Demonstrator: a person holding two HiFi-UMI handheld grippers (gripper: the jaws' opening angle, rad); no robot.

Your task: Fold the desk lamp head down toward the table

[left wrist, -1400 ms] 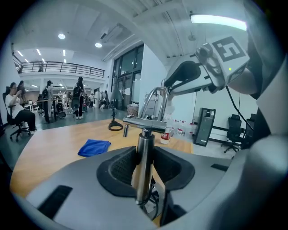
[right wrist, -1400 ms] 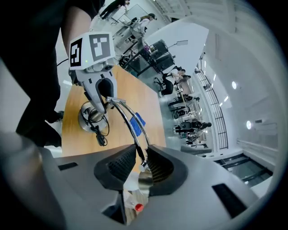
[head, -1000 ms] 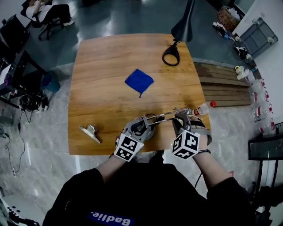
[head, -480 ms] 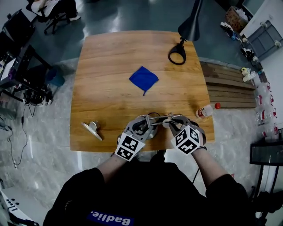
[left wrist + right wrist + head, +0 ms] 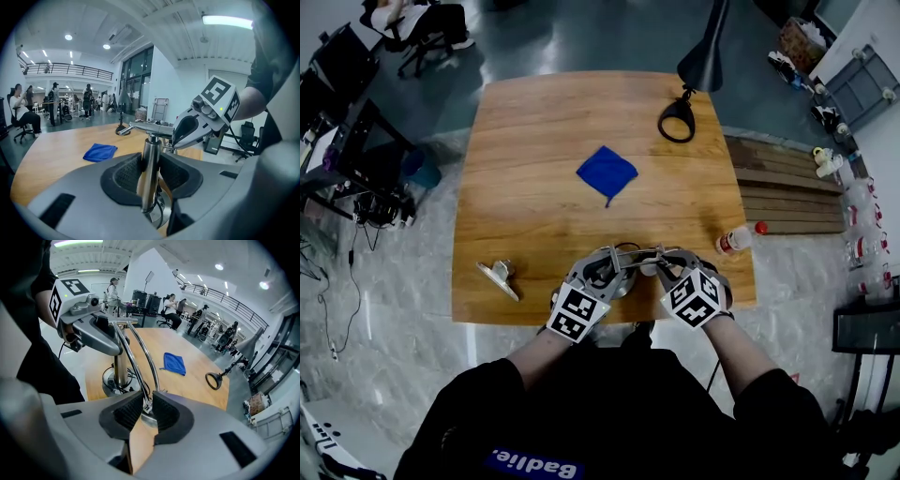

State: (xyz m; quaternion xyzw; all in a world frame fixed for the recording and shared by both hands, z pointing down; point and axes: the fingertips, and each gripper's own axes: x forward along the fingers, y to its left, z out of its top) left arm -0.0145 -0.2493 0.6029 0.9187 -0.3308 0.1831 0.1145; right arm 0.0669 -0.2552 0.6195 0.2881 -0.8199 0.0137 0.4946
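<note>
A chrome desk lamp (image 5: 637, 254) stands near the table's front edge. Its upright post (image 5: 150, 164) sits between the pads of my left gripper (image 5: 151, 176), which is shut on it just above the round base (image 5: 111, 384). The lamp's thin curved arm rods (image 5: 140, 352) run down into my right gripper (image 5: 146, 409), which is shut on their lower end close over the wooden table (image 5: 525, 187). The lamp head is mostly hidden under the right jaws. In the head view the left gripper (image 5: 609, 275) and the right gripper (image 5: 661, 267) are side by side.
A blue cloth (image 5: 607, 173) lies mid-table. A black ring on a dark lamp (image 5: 677, 120) sits at the far right edge. A plastic bottle (image 5: 734, 239) lies at the right edge and a metal clip (image 5: 497, 277) at the front left. Wooden slats (image 5: 783, 192) lie beside the table.
My right gripper has come down toward the tabletop with the lamp arm and rolled, and the arm's end has sunk with it. The left gripper stays on the post.
</note>
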